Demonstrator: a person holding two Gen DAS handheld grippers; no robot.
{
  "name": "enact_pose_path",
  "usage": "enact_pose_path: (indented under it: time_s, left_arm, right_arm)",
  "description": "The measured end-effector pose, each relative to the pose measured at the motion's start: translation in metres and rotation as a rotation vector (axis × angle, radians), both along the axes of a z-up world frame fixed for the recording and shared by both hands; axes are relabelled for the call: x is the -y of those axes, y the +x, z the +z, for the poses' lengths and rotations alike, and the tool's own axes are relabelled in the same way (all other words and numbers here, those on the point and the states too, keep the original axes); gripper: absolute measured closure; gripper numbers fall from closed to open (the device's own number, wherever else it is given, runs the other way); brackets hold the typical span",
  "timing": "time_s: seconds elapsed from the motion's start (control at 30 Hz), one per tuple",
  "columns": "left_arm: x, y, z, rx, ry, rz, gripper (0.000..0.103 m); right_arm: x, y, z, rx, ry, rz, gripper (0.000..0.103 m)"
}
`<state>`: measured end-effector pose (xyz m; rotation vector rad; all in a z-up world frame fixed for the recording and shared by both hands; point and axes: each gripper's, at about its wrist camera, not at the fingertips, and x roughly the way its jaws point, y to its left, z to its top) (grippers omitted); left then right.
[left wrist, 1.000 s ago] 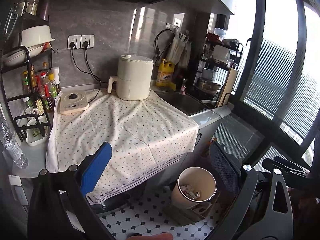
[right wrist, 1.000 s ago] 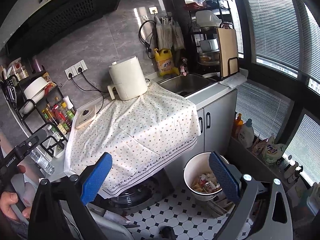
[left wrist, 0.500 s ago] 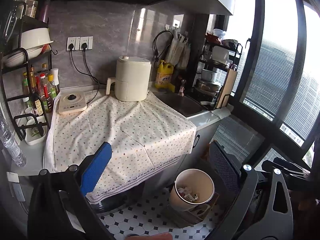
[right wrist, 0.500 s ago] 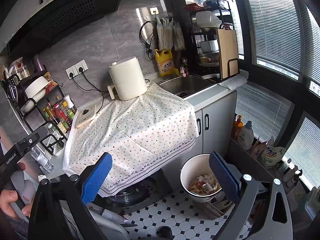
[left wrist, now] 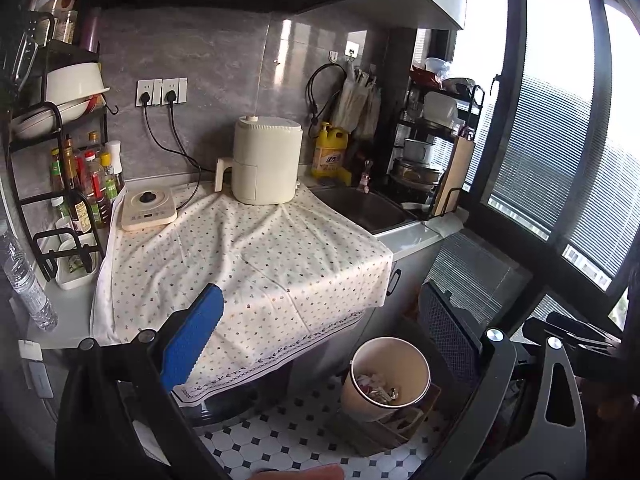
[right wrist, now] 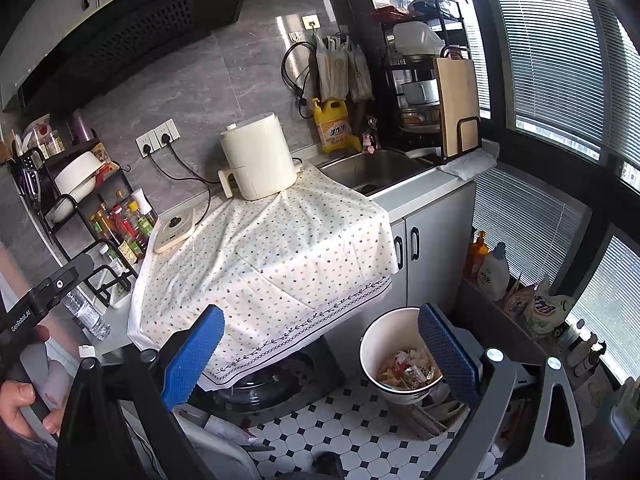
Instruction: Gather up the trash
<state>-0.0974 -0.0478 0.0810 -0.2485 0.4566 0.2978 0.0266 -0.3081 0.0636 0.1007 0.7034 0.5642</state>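
One bin (right wrist: 400, 356) on the floor, trash inside, tucked beside the cloth-draped bench (right wrist: 280, 248). Right gripper (right wrist: 320, 356) hangs wide, nothing held, bin just behind its right-hand finger. Left gripper (left wrist: 320, 344) equally wide and empty, looks farther off. No loose trash showing on the cloth.

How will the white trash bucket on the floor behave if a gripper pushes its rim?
The trash bucket looks thin-walled and only partly filled, so probably light. It already leans, so a rim push may tip it rather than slide it.
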Motion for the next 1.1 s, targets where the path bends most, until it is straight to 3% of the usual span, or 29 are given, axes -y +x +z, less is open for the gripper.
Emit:
enact_pose_path:
  time_s: [0.73,1.1]
  left_arm:
    - [0.000,0.015,0.001,0.003,-0.006,0.013,0.006]
    - [0.002,0.015,-0.023,-0.058,-0.013,0.026,0.006]
  right_arm:
    - [-0.005,0.013,-0.004,-0.002,-0.003,-0.008,0.008]
    - [-0.010,0.012,-0.028,-0.051,-0.017,0.017,0.008]
